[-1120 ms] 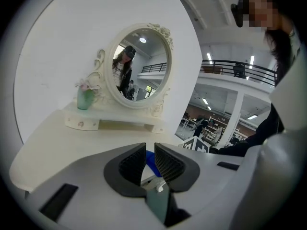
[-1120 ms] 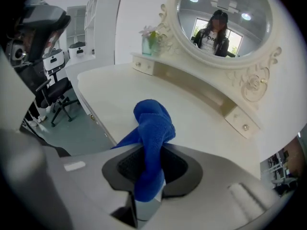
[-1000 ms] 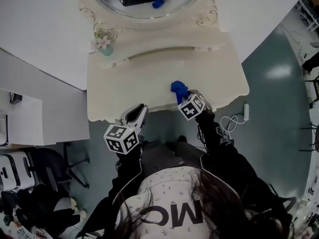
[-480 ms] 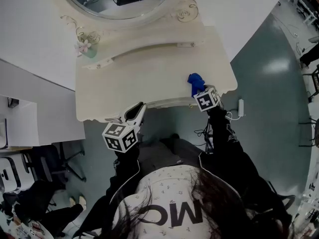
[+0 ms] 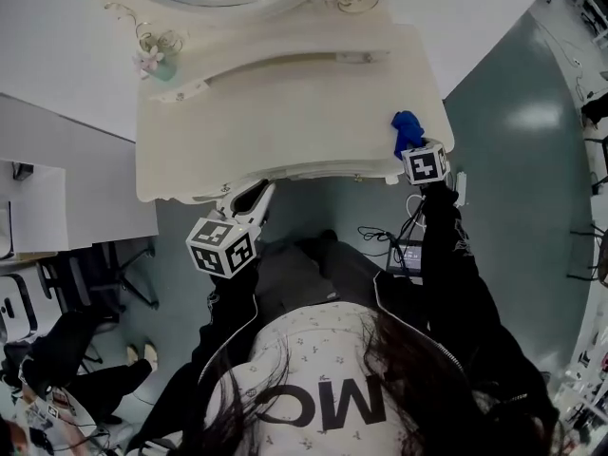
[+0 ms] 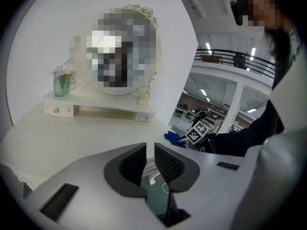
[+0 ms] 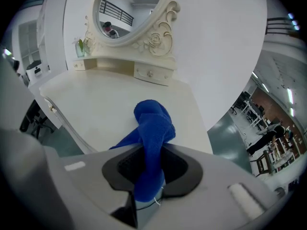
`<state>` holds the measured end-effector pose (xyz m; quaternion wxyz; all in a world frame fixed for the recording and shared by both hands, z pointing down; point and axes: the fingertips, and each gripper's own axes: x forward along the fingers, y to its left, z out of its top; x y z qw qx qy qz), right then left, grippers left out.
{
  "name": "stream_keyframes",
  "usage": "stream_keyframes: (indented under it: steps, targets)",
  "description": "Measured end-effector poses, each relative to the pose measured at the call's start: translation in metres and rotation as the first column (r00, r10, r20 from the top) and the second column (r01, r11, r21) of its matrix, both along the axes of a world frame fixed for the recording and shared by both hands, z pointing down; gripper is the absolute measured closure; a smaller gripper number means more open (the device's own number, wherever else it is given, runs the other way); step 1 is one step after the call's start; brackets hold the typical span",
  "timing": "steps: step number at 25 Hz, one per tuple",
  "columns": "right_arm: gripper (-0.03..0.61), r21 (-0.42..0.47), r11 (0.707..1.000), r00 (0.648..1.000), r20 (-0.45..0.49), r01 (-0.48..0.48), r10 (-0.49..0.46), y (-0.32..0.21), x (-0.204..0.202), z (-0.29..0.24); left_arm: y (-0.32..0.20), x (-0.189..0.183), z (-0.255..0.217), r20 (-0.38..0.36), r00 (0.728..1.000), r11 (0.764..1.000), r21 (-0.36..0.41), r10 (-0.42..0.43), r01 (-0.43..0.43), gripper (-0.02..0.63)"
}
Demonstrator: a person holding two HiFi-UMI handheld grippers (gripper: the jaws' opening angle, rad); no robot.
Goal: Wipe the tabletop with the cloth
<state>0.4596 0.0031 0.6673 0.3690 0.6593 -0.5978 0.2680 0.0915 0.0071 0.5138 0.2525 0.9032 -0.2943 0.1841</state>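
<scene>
A blue cloth (image 5: 407,128) rests on the cream dressing tabletop (image 5: 285,122) at its front right corner. My right gripper (image 5: 414,150) is shut on the blue cloth (image 7: 152,128), which bunches up between the jaws and droops onto the tabletop (image 7: 105,99). My left gripper (image 5: 249,203) hovers at the table's front edge, left of centre, its jaws nearly together with nothing between them (image 6: 149,163). In the left gripper view the cloth (image 6: 173,137) and the right gripper's marker cube (image 6: 196,132) show far across the tabletop (image 6: 72,133).
An oval mirror (image 7: 128,11) and a raised shelf with small drawers (image 5: 275,65) stand at the table's back. A small vase of flowers (image 5: 152,60) sits at the back left. Cables and a power strip (image 5: 460,186) lie on the floor by the right corner.
My right gripper has dragged the blue cloth rightward along the front of the tabletop to the right corner. The left gripper has stayed at the front edge.
</scene>
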Motion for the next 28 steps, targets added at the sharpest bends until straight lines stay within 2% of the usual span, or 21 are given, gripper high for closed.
stream_keyframes:
  steps: [9,12,15,21,28]
  targets:
    - [0.486,-0.015,0.999,1.0,0.004,-0.03,0.03,0.002,0.007,0.007,0.012,-0.019,0.009,0.026,0.999,0.999,-0.023,-0.037,0.038,0.568]
    - [0.485,0.01,0.998,0.998,0.017,-0.057,0.056,0.006,0.002,-0.001,0.018,-0.021,0.009,0.023,0.999,0.999,-0.023,-0.028,0.028,0.568]
    - [0.486,0.061,0.995,0.995,0.071,-0.073,0.069,0.005,-0.014,-0.017,0.022,-0.022,0.004,0.016,1.0,1.0,-0.015,-0.018,0.018,0.568]
    - [0.485,0.19,0.982,0.98,0.199,-0.012,-0.026,-0.002,-0.085,-0.059,0.027,-0.044,-0.002,0.008,1.0,1.0,-0.001,-0.022,0.022,0.568]
    - [0.486,0.277,0.958,0.94,0.3,0.079,-0.164,0.014,-0.216,-0.109,0.034,-0.105,-0.014,-0.046,0.998,0.999,0.014,-0.046,0.047,0.568]
